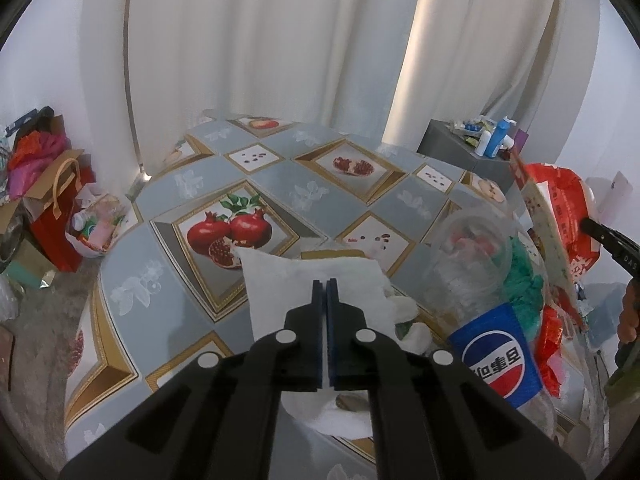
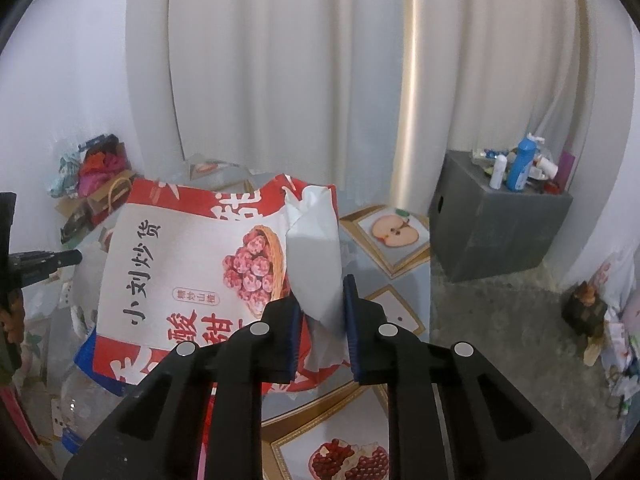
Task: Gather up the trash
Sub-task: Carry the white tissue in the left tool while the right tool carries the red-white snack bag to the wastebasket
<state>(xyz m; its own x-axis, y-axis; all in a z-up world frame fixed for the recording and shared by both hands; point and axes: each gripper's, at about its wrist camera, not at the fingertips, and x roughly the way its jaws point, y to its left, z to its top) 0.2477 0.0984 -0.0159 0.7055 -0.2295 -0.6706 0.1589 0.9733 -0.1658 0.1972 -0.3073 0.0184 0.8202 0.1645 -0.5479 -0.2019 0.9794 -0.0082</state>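
Note:
My left gripper (image 1: pixel 325 285) is shut on a white paper tissue (image 1: pixel 276 280), whose corner stands up off the fruit-patterned tablecloth (image 1: pixel 280 176). In the right wrist view my right gripper (image 2: pixel 322 316) is shut on the folded white side of a red-and-white snack bag (image 2: pixel 180 264), which it holds upright. The same snack bag (image 1: pixel 556 216) shows at the right edge of the left wrist view. Beside the tissue lie a blue Pepsi cup (image 1: pixel 496 356), a clear plastic cup (image 1: pixel 472 256), a crumpled green piece (image 1: pixel 524 280) and a red wrapper (image 1: pixel 550 344).
A grey box (image 2: pixel 496 232) topped with bottles stands on the floor past the table's right side. Paper bags and clothes (image 1: pixel 60 216) are piled on the floor to the left. White curtains hang behind the table.

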